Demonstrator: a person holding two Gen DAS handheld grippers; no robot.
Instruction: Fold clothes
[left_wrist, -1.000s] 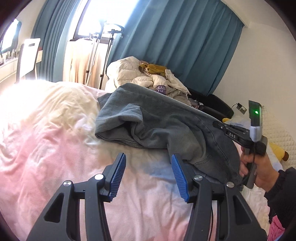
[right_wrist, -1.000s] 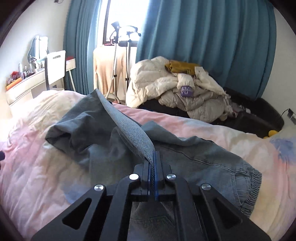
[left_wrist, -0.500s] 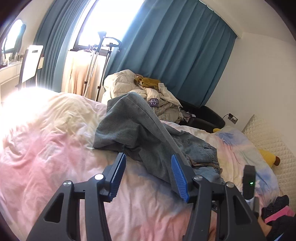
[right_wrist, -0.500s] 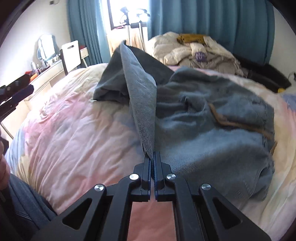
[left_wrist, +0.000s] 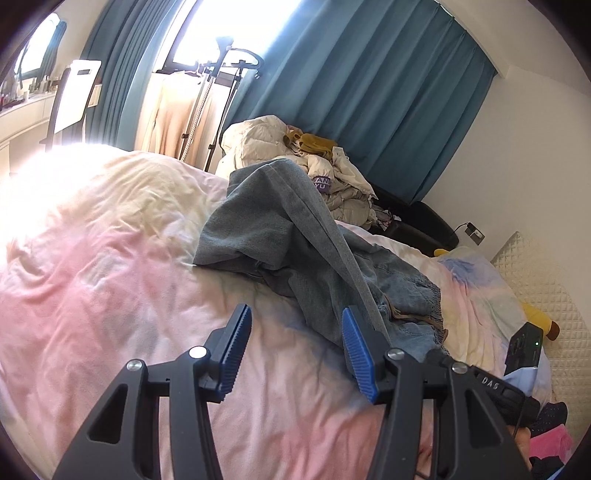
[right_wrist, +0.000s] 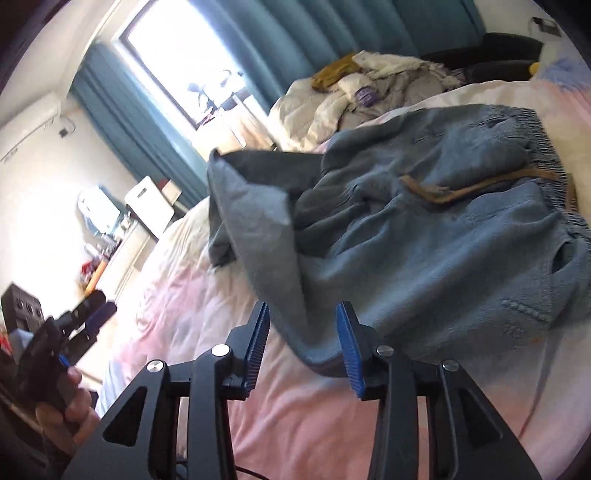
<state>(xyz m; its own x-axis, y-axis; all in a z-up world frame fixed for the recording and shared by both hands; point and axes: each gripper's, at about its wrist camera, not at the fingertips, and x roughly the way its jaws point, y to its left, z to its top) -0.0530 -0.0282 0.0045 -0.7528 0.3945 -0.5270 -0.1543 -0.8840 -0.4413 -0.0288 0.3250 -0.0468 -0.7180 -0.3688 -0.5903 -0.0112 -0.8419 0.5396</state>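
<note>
A pair of blue-grey jeans (left_wrist: 295, 254) lies rumpled on the pink and white duvet (left_wrist: 92, 295). In the right wrist view the jeans (right_wrist: 424, 236) show their elastic waistband at the right and a leg fold running down between my fingers. My right gripper (right_wrist: 301, 343) is open, its blue pads either side of that fold's end. My left gripper (left_wrist: 293, 350) is open and empty, just above the duvet, with the jeans' near edge beside its right pad. The left gripper also shows at the left of the right wrist view (right_wrist: 85, 314).
A heap of cream jackets and other clothes (left_wrist: 295, 162) sits past the bed's far side under teal curtains (left_wrist: 369, 92). A clothes rack (left_wrist: 207, 110) and a white chair (left_wrist: 74, 99) stand by the window. A quilted headboard (left_wrist: 535, 280) and a yellow plush toy (left_wrist: 539, 317) are at the right.
My right gripper has opened and let go of the jeans leg it was holding up; the fold has dropped onto the bed. The right gripper has tilted and moved down. The left gripper stayed open.
</note>
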